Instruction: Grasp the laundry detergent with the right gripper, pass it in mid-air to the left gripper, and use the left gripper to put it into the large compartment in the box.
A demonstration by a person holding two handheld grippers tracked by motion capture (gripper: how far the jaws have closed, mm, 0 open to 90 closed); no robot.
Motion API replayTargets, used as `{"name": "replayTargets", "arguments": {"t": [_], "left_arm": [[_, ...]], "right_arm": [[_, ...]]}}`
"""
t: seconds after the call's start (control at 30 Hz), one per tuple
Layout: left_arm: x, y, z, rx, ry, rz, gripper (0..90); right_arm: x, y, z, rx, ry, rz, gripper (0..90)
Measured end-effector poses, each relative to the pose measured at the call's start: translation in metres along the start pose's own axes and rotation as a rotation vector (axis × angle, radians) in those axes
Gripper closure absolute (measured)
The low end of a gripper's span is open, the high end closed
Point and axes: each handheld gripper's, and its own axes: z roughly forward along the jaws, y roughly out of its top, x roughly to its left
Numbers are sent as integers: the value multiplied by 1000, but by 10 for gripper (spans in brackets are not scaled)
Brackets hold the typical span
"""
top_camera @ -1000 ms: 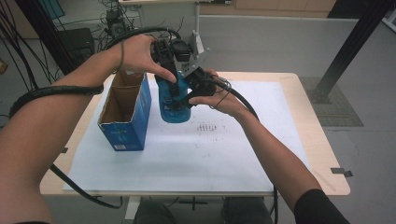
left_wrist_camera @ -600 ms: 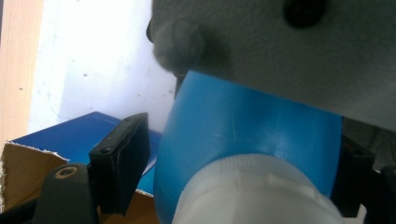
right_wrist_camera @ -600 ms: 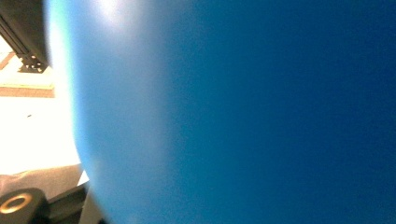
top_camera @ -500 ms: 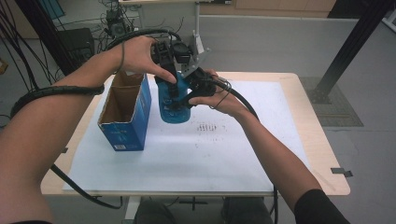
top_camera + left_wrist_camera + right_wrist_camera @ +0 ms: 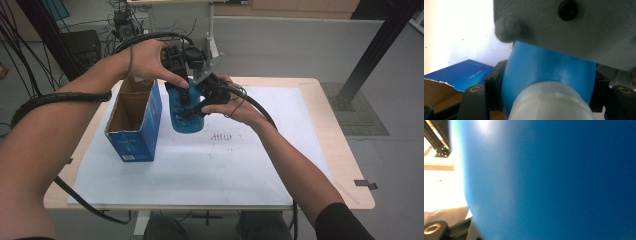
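A blue bottle (image 5: 187, 120) with a white cap (image 5: 549, 102) stands upright on the white sheet, beside an open blue carton (image 5: 135, 120). My right gripper (image 5: 199, 106) comes in from the right and is shut on the bottle's body, whose blue wall (image 5: 549, 182) sits close against that gripper's camera. My left gripper (image 5: 181, 92) reaches down from above. Its jaws have just been closing and now press on the bottle's shoulder (image 5: 549, 67) on both sides, just below the cap.
The carton (image 5: 461, 75) has its top flaps torn open and stands left of the bottle. A white sheet (image 5: 225, 160) covers most of the wooden table (image 5: 345, 165). The grey plate (image 5: 574, 30) of the other gripper hangs above the bottle. Cables trail off the left edge.
The left gripper's jaws have closed in on the top of the bottle. Both hands and the bottle have stayed where they were.
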Motion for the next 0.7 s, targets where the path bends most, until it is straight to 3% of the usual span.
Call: {"name": "replayTargets", "arguments": {"t": [0.4, 0.7], "left_arm": [[-1, -1, 2, 1, 10, 0, 345], [-1, 0, 4, 20, -7, 9, 352]], "right_arm": [[0, -2, 2, -2, 1, -1, 439], [0, -3, 4, 1, 12, -7, 438]]}}
